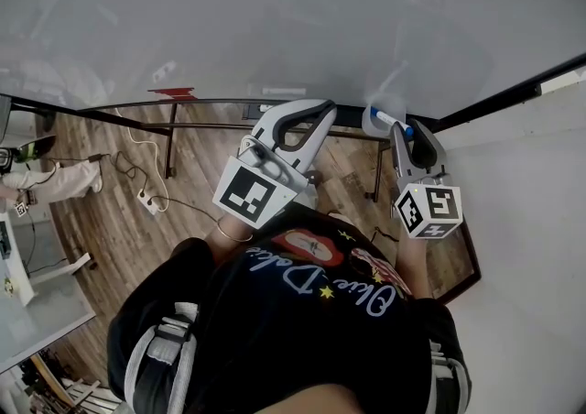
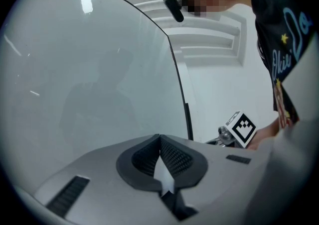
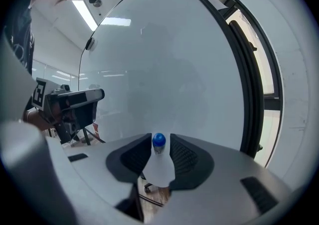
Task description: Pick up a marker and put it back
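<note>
Your right gripper (image 3: 160, 137) has its two jaws pressed on the marker (image 3: 159, 164), one on each side of the white body. The jaws stand a little apart, just as wide as the marker is. The blue end sticks out past the tips and points at the board (image 3: 164, 59). I cannot tell if the blue end touches the board. From your head you can see the marker (image 1: 385, 119) up in the air in the right gripper (image 1: 409, 142), near the low edge of the board (image 1: 275, 18). Your left gripper (image 2: 159, 138) has its jaws shut, with the tips touching and nothing between them. It points at the board (image 2: 89, 79) too. From your head, the left gripper (image 1: 311, 119) sits beside the right one, a bit apart from it. The right gripper's cube (image 2: 241, 128) shows off to the side in the left gripper view. The wood floor (image 1: 119, 183) is far below.
</note>
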Motion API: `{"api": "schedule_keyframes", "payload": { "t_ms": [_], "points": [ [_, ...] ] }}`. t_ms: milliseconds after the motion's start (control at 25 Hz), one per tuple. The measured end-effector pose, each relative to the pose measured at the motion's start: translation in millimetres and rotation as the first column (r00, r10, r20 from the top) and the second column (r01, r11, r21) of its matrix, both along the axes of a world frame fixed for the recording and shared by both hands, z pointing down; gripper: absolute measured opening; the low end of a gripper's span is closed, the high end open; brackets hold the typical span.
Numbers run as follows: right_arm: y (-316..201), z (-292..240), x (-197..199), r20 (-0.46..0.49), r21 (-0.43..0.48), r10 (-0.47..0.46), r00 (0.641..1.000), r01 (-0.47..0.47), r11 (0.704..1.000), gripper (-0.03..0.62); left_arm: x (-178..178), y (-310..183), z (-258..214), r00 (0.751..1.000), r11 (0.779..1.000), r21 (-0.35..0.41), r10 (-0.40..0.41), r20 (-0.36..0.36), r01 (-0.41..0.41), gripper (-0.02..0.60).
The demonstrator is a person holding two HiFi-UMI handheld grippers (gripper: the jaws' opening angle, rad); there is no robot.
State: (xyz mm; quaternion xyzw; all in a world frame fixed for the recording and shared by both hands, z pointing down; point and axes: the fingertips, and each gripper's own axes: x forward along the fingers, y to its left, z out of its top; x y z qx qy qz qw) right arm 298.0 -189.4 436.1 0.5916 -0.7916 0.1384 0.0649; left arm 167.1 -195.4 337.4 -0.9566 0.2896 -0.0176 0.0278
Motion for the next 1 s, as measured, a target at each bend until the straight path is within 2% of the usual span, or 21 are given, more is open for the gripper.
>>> {"api": "schedule_keyframes", "payload": {
  "t_ms": [120, 680, 1000],
  "points": [
    [0, 1, 0, -0.008, -0.008, -0.007, 1.0, 0.006, 1.0, 0.077, -1, 0, 0, 1.0, 1.0, 0.0, -0.005, 0.001, 0.005, 0.003],
    [-3, -28, -10, -0.078, 0.057, -0.019, 0.997, 0.023, 0.998, 0.074, -18, 0, -7, 0.999, 0.999, 0.009, -0.031, -0.017, 0.031, 0.003],
    [4, -48, -11, -0.1, 0.094, 0.01, 0.995, -0.001, 0.996, 0.074, -29, -2, -11, 0.998, 0.999, 0.013, -0.05, -0.04, 0.05, 0.003]
  ]
}}
